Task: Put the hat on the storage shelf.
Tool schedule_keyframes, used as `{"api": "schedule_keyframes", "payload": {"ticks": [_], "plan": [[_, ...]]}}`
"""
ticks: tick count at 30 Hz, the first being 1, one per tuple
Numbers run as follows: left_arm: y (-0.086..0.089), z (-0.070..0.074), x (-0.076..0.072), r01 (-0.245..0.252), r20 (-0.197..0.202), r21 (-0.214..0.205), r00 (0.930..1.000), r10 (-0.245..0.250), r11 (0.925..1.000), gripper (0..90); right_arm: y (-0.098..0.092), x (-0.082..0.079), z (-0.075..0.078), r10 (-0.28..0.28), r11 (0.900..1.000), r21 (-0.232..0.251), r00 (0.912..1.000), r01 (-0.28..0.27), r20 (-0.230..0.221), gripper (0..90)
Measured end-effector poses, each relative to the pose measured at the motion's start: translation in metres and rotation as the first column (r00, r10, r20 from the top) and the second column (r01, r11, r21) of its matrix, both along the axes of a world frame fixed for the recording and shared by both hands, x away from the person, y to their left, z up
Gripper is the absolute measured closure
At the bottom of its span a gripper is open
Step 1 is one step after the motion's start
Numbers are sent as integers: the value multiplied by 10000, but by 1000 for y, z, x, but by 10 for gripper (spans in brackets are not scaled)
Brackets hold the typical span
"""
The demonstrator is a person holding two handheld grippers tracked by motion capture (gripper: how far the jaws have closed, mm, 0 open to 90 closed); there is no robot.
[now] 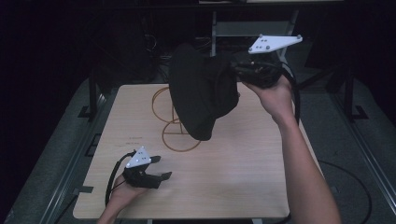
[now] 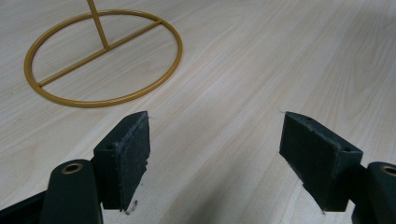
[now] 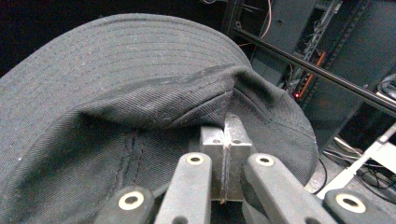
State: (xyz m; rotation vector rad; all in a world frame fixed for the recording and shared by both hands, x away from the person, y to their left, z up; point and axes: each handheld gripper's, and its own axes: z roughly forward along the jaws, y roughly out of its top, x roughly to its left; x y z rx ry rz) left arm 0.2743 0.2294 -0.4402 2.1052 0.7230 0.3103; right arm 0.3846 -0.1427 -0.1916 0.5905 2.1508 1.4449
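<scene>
High view: right gripper (image 1: pixel 245 70) raised upper centre, pinching black hat (image 1: pixel 201 91).
Left gripper (image 1: pixel 159 169) rests spread, lower left on bench (image 1: pixel 243 177).

The hand-held gripper (image 3: pixel 227 140) pinches a fold of the black hat (image 3: pixel 121 84), jaws closed.

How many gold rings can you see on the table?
2. One gold ring lies flat near the table's middle; another ring stands behind it, partly hidden by the black hat.

Near table (image 1: pixel 224 186) lies bare — farther back, the gold stand (image 1: pixel 180 135) (under the hanging hat (image 1: pixel 203 91)) blocks passage.
</scene>
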Motion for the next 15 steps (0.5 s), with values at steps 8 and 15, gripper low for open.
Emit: {"api": "schedule_keyframes", "payload": {"ticks": [8, 15], "plan": [[0, -1, 1, -9, -30, -65, 10000, 9, 10000, 237, 24, 9, 6, 215, 9994, -255, 9998, -215, 2, 896], [-1, 1, 1, 4, 19, -101, 10000, -4, 9999, 237, 41, 15, 10, 361, 9981, -500, 9993, -365, -90, 896]]}}
